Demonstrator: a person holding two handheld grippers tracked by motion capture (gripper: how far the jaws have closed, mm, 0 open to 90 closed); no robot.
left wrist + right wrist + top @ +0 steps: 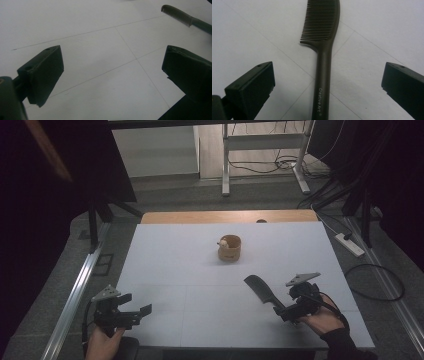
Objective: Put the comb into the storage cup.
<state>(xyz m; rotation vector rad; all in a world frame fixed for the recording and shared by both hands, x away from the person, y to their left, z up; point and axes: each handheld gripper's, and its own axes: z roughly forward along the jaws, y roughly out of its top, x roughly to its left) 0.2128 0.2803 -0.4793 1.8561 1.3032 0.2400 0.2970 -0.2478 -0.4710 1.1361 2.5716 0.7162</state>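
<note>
**A:** Start wide. The table [165, 265] is mostly bare. A small cup [230, 248] sits past centre toward twelve o'clock, and the comb [263, 291] lies in the near right part, toward five o'clock from the cup and well apart from it.

**B:** Which of your hands is nearer the comb?

**A:** Your right, by far. Your right gripper [292, 310] is at the handle end. Your left gripper [137, 312] hangs over the near left corner, at about nine o'clock from the comb, jaws wide apart with nothing between them.

**B:** And the comb's long axis?

**A:** In the high view it runs from about ten o'clock at the toothed head to four o'clock at the handle, which points at your right hand [325, 320]. In the right gripper view the comb [323, 62] runs straight up toward twelve o'clock, handle low between the spread jaws, teeth facing nine o'clock. So your gripper is lined up along the handle, its jaws open, one on each side and touching nothing.

**B:** Room to move?

**A:** Plenty. The near edge of the table is close behind your right hand, the right edge lies toward three o'clock, and bare surface lies all around the comb. I'd judge that closing squarely across the handle is what matters next.
</note>
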